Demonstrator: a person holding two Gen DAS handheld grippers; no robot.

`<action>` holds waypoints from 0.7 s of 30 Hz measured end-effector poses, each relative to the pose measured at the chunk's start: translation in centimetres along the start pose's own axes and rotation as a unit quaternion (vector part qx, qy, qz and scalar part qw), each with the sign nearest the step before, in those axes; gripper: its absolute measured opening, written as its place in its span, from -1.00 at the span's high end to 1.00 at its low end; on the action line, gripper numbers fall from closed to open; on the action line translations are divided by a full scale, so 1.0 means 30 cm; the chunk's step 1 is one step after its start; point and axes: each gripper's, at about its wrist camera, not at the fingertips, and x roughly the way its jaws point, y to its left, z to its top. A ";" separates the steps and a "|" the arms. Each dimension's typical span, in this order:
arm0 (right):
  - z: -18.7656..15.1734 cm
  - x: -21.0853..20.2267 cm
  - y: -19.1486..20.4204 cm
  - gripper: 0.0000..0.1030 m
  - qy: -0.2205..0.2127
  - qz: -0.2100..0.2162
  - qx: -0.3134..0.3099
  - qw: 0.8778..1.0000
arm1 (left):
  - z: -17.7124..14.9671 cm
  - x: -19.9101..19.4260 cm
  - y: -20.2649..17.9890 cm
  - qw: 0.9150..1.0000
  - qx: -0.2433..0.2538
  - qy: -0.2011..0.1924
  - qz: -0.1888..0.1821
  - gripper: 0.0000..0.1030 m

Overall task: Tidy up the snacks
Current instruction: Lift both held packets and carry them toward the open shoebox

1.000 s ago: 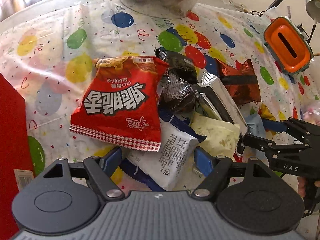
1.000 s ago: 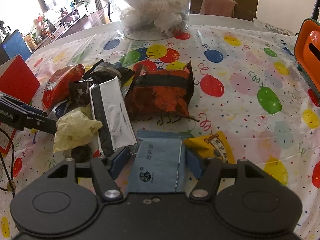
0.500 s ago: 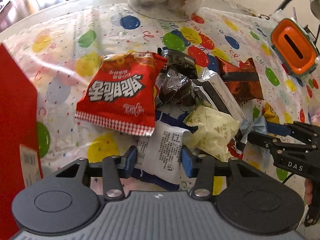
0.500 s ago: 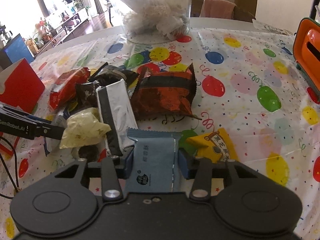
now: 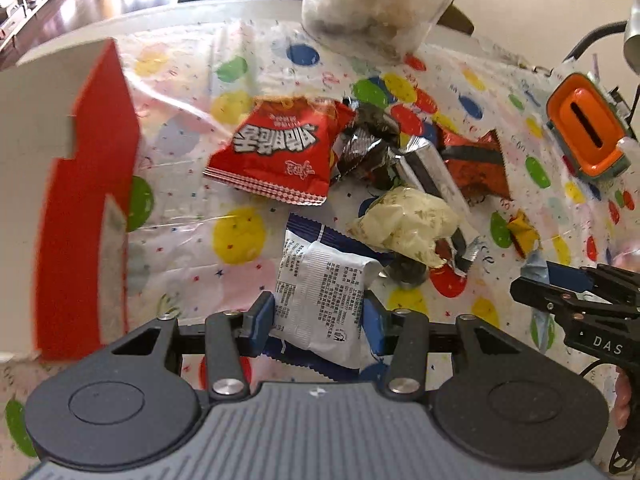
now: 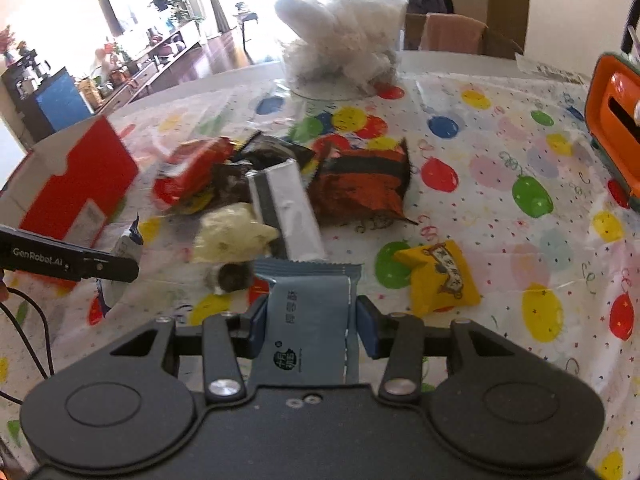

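My left gripper (image 5: 318, 326) is shut on a white and blue snack packet (image 5: 320, 300) and holds it above the balloon tablecloth. My right gripper (image 6: 310, 326) is shut on a grey-blue snack packet (image 6: 308, 328). A pile of snacks lies on the table: a red bag (image 5: 280, 152), dark wrappers (image 5: 366, 148), a silver bar (image 5: 432, 176), an orange-brown bag (image 5: 476, 164), a pale yellow bag (image 5: 404, 224) and a small yellow packet (image 6: 440, 280). A red and white box (image 5: 80, 200) stands at the left, also in the right wrist view (image 6: 76, 184).
A clear plastic bag of white stuff (image 5: 372, 4) stands at the table's far side. An orange and grey container (image 5: 584, 136) sits at the right. The right gripper's body (image 5: 580, 312) shows at the left view's right edge. A cable (image 6: 28, 328) trails by the left gripper.
Both grippers closed on their packets and lifted them back from the pile. The left gripper moved left toward the red box, which now fills more of its view.
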 end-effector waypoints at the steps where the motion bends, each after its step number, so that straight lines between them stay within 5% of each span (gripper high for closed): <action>1: 0.004 -0.011 0.013 0.15 0.000 0.003 -0.002 1.000 | -0.006 -0.022 0.001 1.000 0.000 -0.006 0.000 0.12; 18: 0.173 -0.142 0.410 0.15 -0.050 0.057 -0.073 0.994 | -0.004 -0.383 0.181 0.996 -0.004 -0.087 0.030 0.12; 21: 0.204 -0.123 0.483 0.15 -0.062 0.052 -0.087 0.993 | -0.004 -0.371 0.231 0.997 0.002 -0.073 0.035 0.15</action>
